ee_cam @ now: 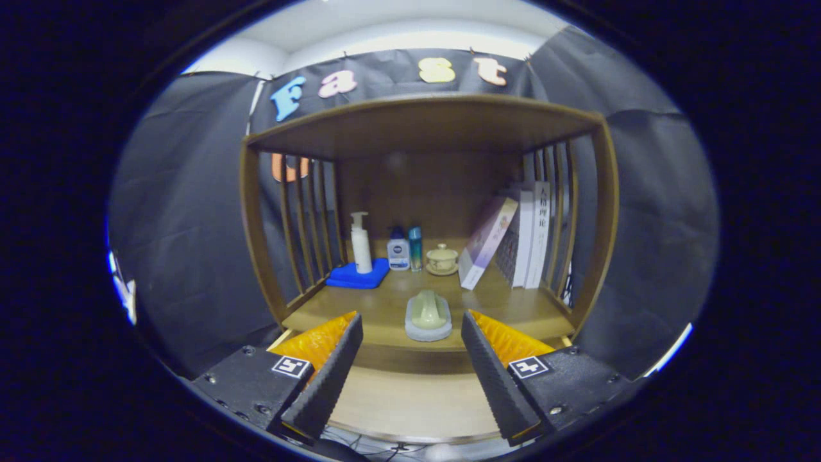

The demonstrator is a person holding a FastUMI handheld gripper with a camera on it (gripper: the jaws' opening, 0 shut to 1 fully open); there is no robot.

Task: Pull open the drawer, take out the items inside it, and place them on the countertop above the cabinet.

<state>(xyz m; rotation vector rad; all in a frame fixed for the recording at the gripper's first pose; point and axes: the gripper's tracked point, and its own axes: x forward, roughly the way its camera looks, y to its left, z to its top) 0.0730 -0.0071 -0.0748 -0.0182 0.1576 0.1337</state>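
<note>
The gripper (412,327) is hanging spread wide, pinching nothing. A pale green dish (428,314) is sitting at the countertop's (513,308) front edge, just ahead of both fingers.

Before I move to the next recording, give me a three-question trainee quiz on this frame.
1. True or false: the gripper is shut on the pale green item.
2. What does the white pump bottle stand on: A) blue cloth, B) saucer, C) a book?
3. Fill in: the books lean against the ____ slatted side of the shelf, seen along the fingers.

Key: 1. False; the fingers are apart, with the item just ahead between them. 2. A. 3. Right.
</note>
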